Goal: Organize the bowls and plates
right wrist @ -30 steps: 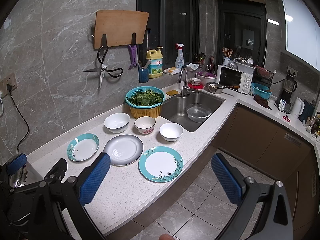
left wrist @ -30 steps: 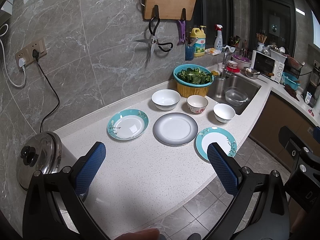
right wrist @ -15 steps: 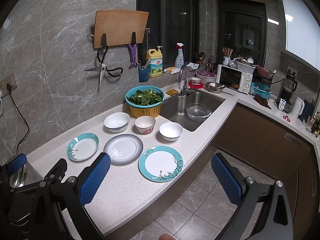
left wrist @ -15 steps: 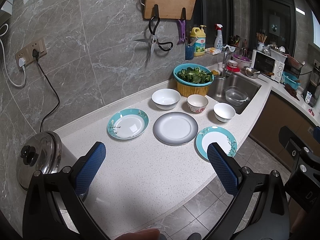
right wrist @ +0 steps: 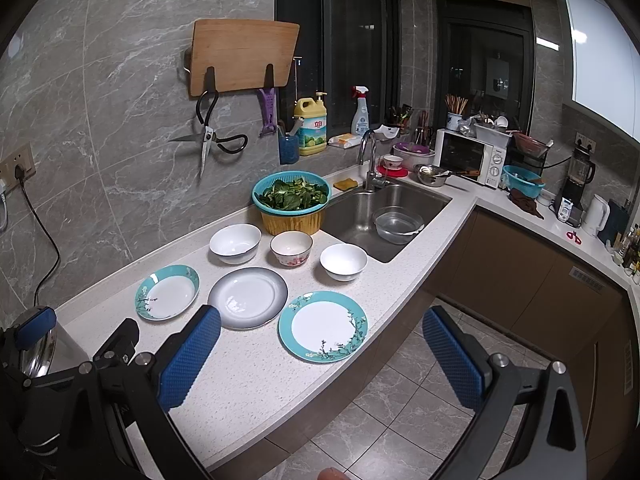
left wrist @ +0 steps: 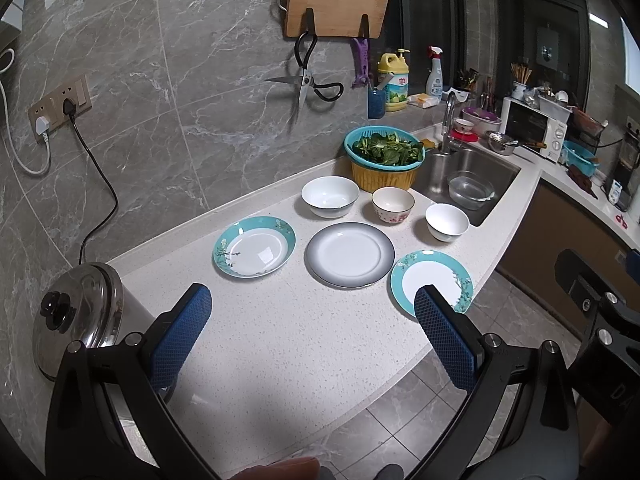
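So basically nothing's been sorted yet, as far as these views show. All six pieces sit separately on the white countertop (left wrist: 280,344), none stacked. Front row is three plates: a teal floral plate on the left (left wrist: 254,246), a grey-rimmed plate in the middle (left wrist: 350,255) just beside it, and a second teal floral plate (right wrist: 322,325) closest to the counter's front edge. Behind them are three bowls: a wide white bowl (left wrist: 330,196), a small floral bowl (left wrist: 393,204) and a small white bowl (left wrist: 447,222) near the sink (right wrist: 400,204), with a colander of greens (right wrist: 292,200) right behind the bowls. The left gripper (left wrist: 312,320) has its jaws spread wide and is holding nothing, hanging back over the near part of the counter, well apart from any dish. Same deal with the right gripper (right wrist: 320,344): wide apart, empty, hovering near the counter edge with the front teal plate showing between its fingers. Looks like the whole job is left: plates probably get stacked together, bowls nested. The two teal plates look like a matching pair.
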Demonstrator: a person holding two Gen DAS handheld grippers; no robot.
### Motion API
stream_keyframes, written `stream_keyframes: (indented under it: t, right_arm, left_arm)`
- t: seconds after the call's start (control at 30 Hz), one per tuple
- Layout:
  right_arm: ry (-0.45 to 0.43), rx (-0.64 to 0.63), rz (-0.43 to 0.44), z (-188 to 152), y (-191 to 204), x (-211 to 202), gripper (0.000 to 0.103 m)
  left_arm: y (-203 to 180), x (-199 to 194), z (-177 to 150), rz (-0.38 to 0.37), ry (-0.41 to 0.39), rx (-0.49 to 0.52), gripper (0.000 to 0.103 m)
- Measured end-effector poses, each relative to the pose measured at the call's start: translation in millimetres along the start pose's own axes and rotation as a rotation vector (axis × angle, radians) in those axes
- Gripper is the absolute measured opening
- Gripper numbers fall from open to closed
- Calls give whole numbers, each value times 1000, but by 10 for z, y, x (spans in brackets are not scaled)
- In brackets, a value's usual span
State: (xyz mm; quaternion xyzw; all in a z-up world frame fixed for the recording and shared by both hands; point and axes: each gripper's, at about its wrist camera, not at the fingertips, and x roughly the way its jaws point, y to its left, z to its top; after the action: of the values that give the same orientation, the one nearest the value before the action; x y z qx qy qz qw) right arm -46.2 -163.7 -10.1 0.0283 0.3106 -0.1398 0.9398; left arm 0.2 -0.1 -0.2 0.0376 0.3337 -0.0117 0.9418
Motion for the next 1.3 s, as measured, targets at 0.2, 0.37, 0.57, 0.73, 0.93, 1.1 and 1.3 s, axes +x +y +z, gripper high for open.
stream_keyframes:
  t: [0.2, 0.37, 0.57, 0.73, 0.93, 1.1, 1.3]
  right_arm:
    - [1, -1, 0, 4, 14, 19, 103]
    - [10, 1, 5, 0, 45, 80, 103]
    - [82, 10, 74, -320, -13, 328, 103]
    - [232, 110, 177, -657, -71, 829, 103]
    - [280, 141, 354, -685, -183, 1386, 103]
    - [318, 139, 524, -405, -216, 2137, 103]
    - [455, 101, 675, -39, -226, 3521, 102]
  left_arm:
    - [1, 5, -1, 0, 1, 0, 103]
    - [51, 159, -124, -62, 30, -15, 103]
    - [362, 816, -662, -131, 174, -43, 103]
    - [666, 1475, -1068, -275, 298, -147, 103]
    - [773, 2352, -1345, -437, 449, -272, 103]
    - [696, 2829, -1187, -405, 433, -262, 103]
    - [825, 3591, -1045, -256, 533, -464, 101]
